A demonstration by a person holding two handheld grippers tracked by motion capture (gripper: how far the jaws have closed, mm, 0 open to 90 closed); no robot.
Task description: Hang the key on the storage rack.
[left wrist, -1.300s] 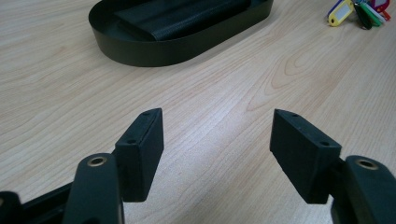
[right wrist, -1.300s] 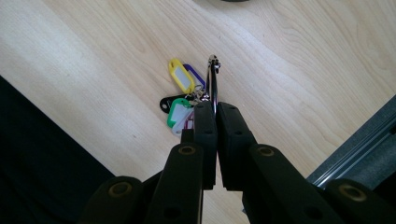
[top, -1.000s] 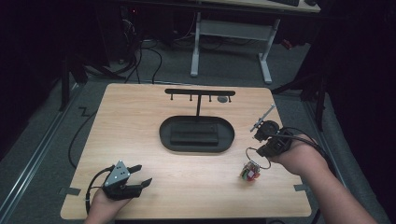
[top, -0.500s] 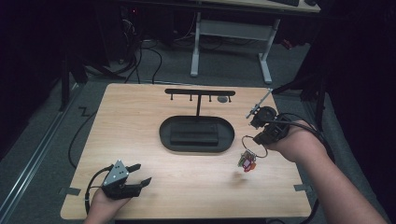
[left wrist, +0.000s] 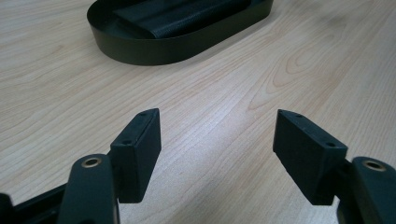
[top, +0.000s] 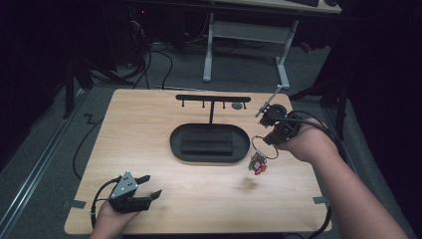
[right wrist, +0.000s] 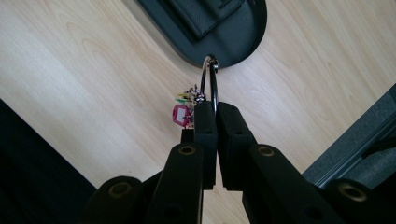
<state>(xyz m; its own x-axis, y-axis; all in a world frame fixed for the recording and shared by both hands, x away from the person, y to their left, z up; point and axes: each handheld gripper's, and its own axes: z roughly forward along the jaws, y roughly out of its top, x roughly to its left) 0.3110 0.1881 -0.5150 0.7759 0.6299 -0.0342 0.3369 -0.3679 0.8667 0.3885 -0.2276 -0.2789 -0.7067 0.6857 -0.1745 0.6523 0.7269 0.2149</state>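
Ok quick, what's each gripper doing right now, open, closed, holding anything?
Left gripper: open, fingers apart over the table, holding nothing.
Right gripper: closed on the key ring, charms hanging clear of the table.

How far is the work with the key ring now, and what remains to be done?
Done: the right gripper is shut on the key ring, charm hanging above the table. In hand: carrying it near the black stand. Left: probably hanging it on a hook. The left gripper rests open.

Table (top: 149, 149): light wood, on a grey floor (top: 45, 149).
On it: black oval tray (top: 209, 155), near middle.
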